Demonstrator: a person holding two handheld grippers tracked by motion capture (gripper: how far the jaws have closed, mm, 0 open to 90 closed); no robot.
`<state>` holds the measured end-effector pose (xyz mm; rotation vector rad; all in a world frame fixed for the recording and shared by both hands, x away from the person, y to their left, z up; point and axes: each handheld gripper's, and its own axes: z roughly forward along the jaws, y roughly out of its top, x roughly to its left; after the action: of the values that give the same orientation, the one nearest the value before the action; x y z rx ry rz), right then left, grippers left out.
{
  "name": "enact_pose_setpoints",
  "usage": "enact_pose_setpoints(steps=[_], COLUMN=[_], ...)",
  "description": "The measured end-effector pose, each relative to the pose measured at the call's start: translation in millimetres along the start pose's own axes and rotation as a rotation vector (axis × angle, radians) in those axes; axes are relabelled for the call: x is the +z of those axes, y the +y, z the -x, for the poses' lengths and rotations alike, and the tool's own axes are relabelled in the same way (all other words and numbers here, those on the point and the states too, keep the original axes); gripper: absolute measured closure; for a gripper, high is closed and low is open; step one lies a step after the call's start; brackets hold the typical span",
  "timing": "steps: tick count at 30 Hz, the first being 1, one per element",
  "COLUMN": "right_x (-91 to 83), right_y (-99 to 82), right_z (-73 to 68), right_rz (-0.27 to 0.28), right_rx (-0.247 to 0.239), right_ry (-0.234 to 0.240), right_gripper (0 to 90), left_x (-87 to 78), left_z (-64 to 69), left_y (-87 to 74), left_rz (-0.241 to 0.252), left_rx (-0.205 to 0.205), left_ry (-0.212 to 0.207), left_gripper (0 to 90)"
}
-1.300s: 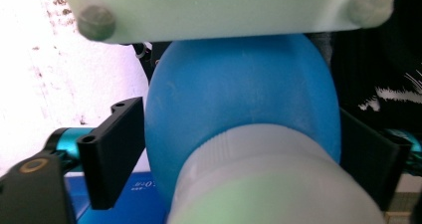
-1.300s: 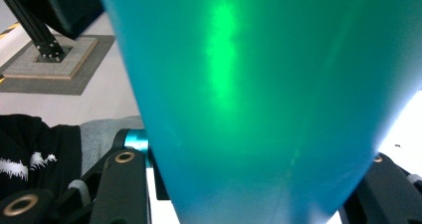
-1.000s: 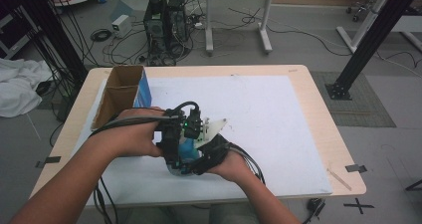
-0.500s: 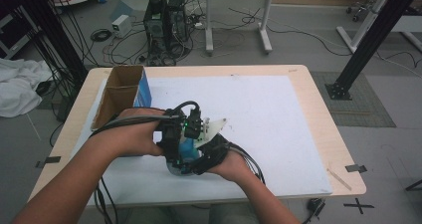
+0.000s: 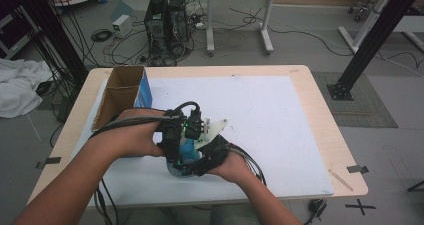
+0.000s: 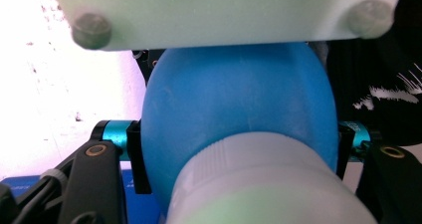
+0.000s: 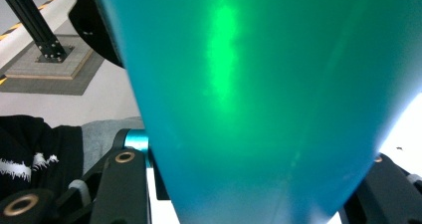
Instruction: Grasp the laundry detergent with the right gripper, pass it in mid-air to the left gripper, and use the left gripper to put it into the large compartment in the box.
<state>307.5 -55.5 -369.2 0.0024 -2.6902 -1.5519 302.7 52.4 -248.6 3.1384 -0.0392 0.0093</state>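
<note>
Close against the left gripper's (image 6: 239, 149) own camera sits a blue bottle (image 6: 234, 109) with a white ribbed cap (image 6: 263, 184) pointing toward the lens. The two black jaws press on the bottle's sides, left and right, so this claw is holding the bottle around its body just past the cap. A pale plate with two round bolts crosses the top of that view, touching or just over the far end of the bottle; which, I cannot tell.

In the right gripper view the same bottle (image 7: 259, 99) shows as a broad teal surface with a green glint down it, wedged between the jaws of the right gripper (image 7: 259, 184), which sit tight on either side of its narrowing lower part. This claw also holds the bottle.

From the high view, both forearms come in from the bottom edge and meet near the front middle of the table (image 5: 325, 130). The left gripper (image 5: 172, 145) and the right gripper (image 5: 202, 152) are bunched together, facing each other, with the bottle (image 5: 186, 150) between them as a small blue patch above a white sheet (image 5: 260, 115) that covers most of the tabletop. Black cables trail from both grippers toward the person.

Farther back, at the table's left rear corner, stands an open cardboard box (image 5: 122, 95) with a blue side, well apart from the hands. Beyond the table, on the floor, sit a computer tower (image 5: 167, 27) and tangled cables.
</note>
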Motion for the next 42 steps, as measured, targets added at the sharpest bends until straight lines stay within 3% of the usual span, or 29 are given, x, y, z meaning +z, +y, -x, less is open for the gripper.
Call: enact_pose_setpoints(steps=[8, 12, 15, 19, 23, 24, 25, 27, 29, 30, 31, 32, 33, 35, 36, 37, 39, 41, 42], right_x=[0.7, 0.2, 0.9, 0.8, 0.1, 1.0, 1.5, -1.6, -2.5, -2.1, -0.7, -2.1, -4.4, -6.7, -5.9, -5.5, -7.4, -9.9, -11.6], right_y=[0.5, 0.5, 0.4, -0.1, 0.0, 0.4, 0.5, 0.7, 1.1, 1.8, 2.3, 2.2, 2.2, 2.5, 2.5, 2.6, 2.8, 5.3, 6.2], right_z=[0.5, 0.6, 1.5, 0.9, 0.8, 4.0, 3.8, -0.7, -1.4, 4.0, 6.7, 3.9, 0.5, -2.5, 5.8, 10.6, 13.9, 22.6, 24.7], right_rz=[-0.003, -0.01, -0.001, -0.01, -0.012, 0.015, 0.023, -0.012, -0.009, 0.021, 0.049, 0.031, 0.0, -0.011, 0.033, 0.078, 0.108, 0.191, 0.208], right_rx=[-0.005, -0.001, -0.009, -0.001, -0.001, -0.045, -0.05, 0.007, 0.013, -0.055, -0.087, -0.045, 0.009, 0.068, -0.027, -0.088, -0.143, -0.281, -0.321], right_ry=[0.001, 0.006, 0.001, 0.003, 0.007, -0.011, -0.013, 0.019, 0.021, -0.011, -0.025, -0.007, 0.013, 0.024, -0.029, -0.064, -0.037, -0.04, -0.046], right_gripper=[45.2, 45.3, 45.3, 45.4, 45.4, 45.3, 45.3, 45.1, 44.3, 43.9, 43.3, 42.6, 41.0, 31.9, 29.9, 29.6, 26.1, 22.6, 22.5], left_x=[0.5, 0.0, 1.3, 1.3, 0.1, 0.0, -0.5, -2.3, -3.7, -4.4, -5.4, -5.7, -7.5, -8.4, -9.1, -9.6, -11.0, -12.6, -13.6], left_z=[-0.1, -1.9, -0.9, -1.4, -1.7, -0.6, -0.4, -0.9, -0.6, -1.2, -1.0, -0.9, -2.4, -1.9, -2.2, -3.9, -4.2, -6.8, -8.3], left_y=[-0.1, 0.3, 0.4, 0.6, 0.2, 0.2, 0.5, 0.8, 1.5, 2.0, 2.3, 2.6, 3.5, 4.0, 4.0, 4.1, 2.4, 0.5, -0.5], left_rz=[0.004, -0.006, -0.013, -0.001, -0.002, 0.0, -0.001, -0.01, -0.008, -0.008, -0.002, 0.002, -0.002, 0.003, 0.007, -0.001, 0.002, -0.001, -0.003], left_rx=[-0.008, 0.009, -0.02, -0.011, -0.004, -0.02, -0.014, -0.009, -0.007, -0.004, -0.004, -0.011, 0.011, -0.014, -0.012, 0.003, -0.022, -0.031, -0.036], left_ry=[0.007, 0.011, -0.027, 0.011, 0.009, -0.002, 0.008, -0.004, -0.004, -0.004, -0.005, -0.004, 0.01, 0.014, 0.01, 0.007, -0.011, -0.013, -0.015], left_gripper=[37.8, 38.1, 38.3, 38.8, 39.1, 39.2, 39.3, 39.4, 39.4, 39.4, 39.4, 39.4, 39.4, 39.4, 39.4, 39.4, 39.4, 39.4, 39.4])
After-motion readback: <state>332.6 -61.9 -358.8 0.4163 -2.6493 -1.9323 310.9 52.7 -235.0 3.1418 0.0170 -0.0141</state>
